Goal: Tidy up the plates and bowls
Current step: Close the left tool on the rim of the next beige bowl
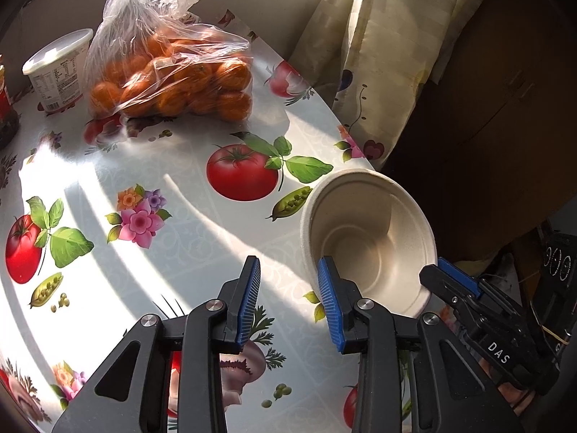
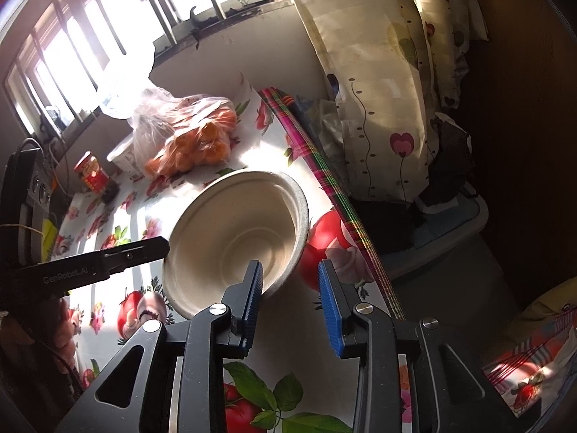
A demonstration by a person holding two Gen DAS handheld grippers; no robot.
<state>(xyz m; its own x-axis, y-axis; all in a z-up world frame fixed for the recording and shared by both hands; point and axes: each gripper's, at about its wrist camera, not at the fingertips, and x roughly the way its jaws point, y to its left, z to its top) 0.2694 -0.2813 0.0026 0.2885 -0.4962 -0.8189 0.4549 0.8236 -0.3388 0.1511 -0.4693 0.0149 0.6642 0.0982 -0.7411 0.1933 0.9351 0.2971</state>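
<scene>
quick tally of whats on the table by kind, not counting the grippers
paper bowl: 1
bag of oranges: 1
white lidded tub: 1
red-labelled jar: 1
total: 4

A shallow, beige, moulded-fibre bowl (image 2: 238, 238) lies tilted on the fruit-patterned surface (image 2: 252, 389). The right gripper (image 2: 290, 303) straddles its near rim, fingers (image 2: 252, 296) parted; the left gripper (image 2: 158, 247) touches its left edge.
</scene>
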